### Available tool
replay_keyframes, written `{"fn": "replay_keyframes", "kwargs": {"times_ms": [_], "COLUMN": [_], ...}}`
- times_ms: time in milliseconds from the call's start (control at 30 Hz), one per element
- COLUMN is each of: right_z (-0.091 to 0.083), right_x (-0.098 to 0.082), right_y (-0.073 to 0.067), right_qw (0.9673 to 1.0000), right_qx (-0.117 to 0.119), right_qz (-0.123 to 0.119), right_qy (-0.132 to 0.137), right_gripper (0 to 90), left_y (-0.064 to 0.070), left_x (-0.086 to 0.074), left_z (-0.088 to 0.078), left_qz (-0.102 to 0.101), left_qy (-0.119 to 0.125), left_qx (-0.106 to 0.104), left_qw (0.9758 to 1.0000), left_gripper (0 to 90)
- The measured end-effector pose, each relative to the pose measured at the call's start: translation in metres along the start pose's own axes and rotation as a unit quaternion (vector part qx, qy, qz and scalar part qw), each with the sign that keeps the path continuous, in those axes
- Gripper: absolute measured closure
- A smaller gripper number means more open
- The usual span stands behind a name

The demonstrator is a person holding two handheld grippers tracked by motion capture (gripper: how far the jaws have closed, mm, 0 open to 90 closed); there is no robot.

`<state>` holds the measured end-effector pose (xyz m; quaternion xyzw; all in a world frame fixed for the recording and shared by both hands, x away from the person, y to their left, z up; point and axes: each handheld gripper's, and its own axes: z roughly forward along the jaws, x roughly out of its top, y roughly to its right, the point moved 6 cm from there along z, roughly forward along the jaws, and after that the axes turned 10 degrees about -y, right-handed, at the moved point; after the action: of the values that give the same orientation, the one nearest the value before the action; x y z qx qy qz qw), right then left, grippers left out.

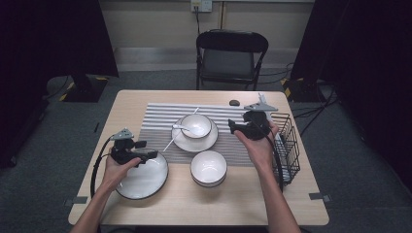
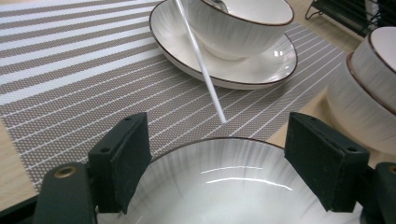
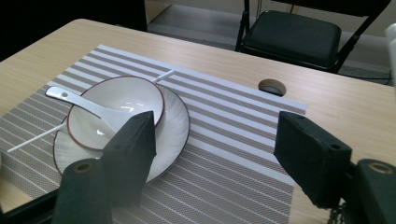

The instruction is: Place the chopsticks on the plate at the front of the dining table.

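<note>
A large white dark-rimmed plate [image 1: 145,177] lies at the table's front left. My left gripper [image 1: 149,151] is low over its far rim; in the left gripper view its jaws [image 2: 219,126] stand open on either side of the plate [image 2: 224,186], without pressing on it. A white bowl [image 1: 197,125] with a spoon [image 1: 182,128] sits on a saucer [image 1: 194,143] on the striped placemat [image 1: 160,116]. A thin white stick [image 2: 201,65] leans off the saucer. My right gripper [image 1: 232,126] is held up right of that bowl [image 3: 126,100], its jaws [image 3: 215,121] open and empty.
A second white bowl [image 1: 208,167] stands at the front centre. A black wire basket [image 1: 289,141] sits at the right edge, close beside my right hand. A small dark round spot [image 1: 234,102] marks the tabletop behind the mat. A black chair [image 1: 231,53] stands beyond the table.
</note>
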<state>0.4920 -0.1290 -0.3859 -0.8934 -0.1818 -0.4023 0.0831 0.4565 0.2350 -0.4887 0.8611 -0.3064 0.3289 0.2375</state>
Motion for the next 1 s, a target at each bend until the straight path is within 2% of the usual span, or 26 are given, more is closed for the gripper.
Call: {"fn": "replay_keyframes", "kwargs": {"times_ms": [100,200,300,500,633,767,833,1000], "right_z": [-0.001,-0.002,-0.008,-0.014,-0.016,-0.014,-0.011,-0.007], "right_x": [0.002,0.002,0.002,0.000,0.001,0.001,-0.001,-0.002], "right_y": [0.011,0.015,0.026,0.042,0.052,0.061,0.068,0.075], "right_qw": [1.0000,0.9999,0.9998,0.9997,0.9998,0.9997,0.9995,0.9993], "right_qx": [-0.001,0.000,-0.011,-0.004,-0.003,-0.003,-0.016,-0.024], "right_qz": [0.009,0.014,0.016,0.024,0.022,0.024,0.027,0.028], "right_qy": [0.000,0.000,0.005,0.005,0.004,0.000,-0.006,-0.011], "right_gripper": [28.8,29.3,30.7,27.5,29.0,31.1,33.3,36.4], "left_y": [-0.001,-0.001,-0.001,-0.002,-0.002,-0.003,-0.003,-0.003], "left_x": [0.000,0.000,0.001,0.000,0.000,0.000,-0.001,-0.001], "left_z": [-0.001,-0.002,-0.005,-0.004,-0.004,-0.004,-0.003,-0.003], "left_qz": [-0.002,0.001,0.000,-0.003,-0.004,-0.004,-0.004,-0.003], "left_qy": [0.003,0.003,0.009,0.009,0.008,0.006,0.006,0.005], "left_qx": [0.002,0.005,0.010,0.010,0.010,0.012,0.010,0.011], "left_qw": [1.0000,1.0000,0.9999,0.9999,0.9999,0.9999,0.9999,0.9999], "left_gripper": [21.9,21.8,21.9,21.8,20.7,20.9,21.0,21.2]}}
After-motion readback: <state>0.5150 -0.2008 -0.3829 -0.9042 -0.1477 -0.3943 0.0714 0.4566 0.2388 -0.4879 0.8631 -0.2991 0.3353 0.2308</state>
